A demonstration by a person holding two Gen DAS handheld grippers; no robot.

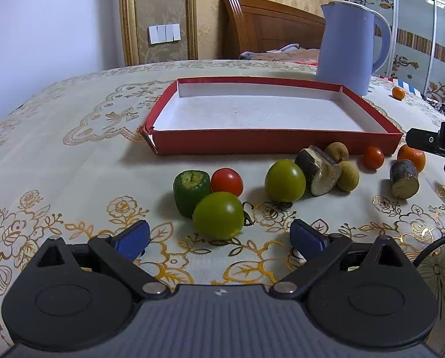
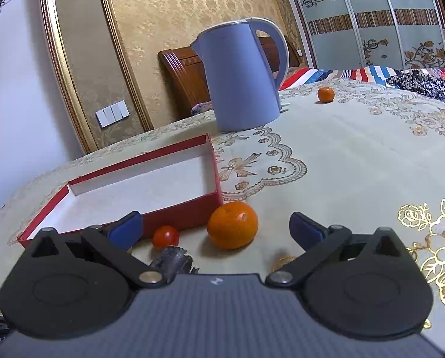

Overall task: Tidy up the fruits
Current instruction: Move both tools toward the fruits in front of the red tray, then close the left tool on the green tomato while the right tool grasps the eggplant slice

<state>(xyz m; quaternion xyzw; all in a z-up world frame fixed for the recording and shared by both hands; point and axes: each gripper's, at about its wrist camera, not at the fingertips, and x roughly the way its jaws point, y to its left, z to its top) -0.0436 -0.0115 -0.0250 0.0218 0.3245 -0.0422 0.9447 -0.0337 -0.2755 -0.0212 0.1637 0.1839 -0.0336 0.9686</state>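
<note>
A shallow red tray (image 1: 270, 143) with a white inside stands empty on the table. Fruits lie in a row before it: a green chunk (image 1: 191, 192), a red tomato (image 1: 226, 181), two green tomatoes (image 1: 218, 215) (image 1: 285, 180), dark cane pieces (image 1: 318, 171) (image 1: 403, 179), brown longans (image 1: 347, 176), a small tomato (image 1: 373, 157) and an orange (image 1: 413, 156). My left gripper (image 1: 219, 237) is open, just short of the near green tomato. My right gripper (image 2: 215, 228) is open, just short of the orange (image 2: 232, 225), with the small tomato (image 2: 165, 236) beside its left finger. The tray (image 2: 192, 208) stands behind.
A blue kettle (image 1: 346, 47) (image 2: 240, 77) stands behind the tray. A lone small orange (image 1: 398, 93) (image 2: 325, 94) lies far back right. The table wears a cream and gold floral cloth (image 2: 356, 164). A bed lies beyond it.
</note>
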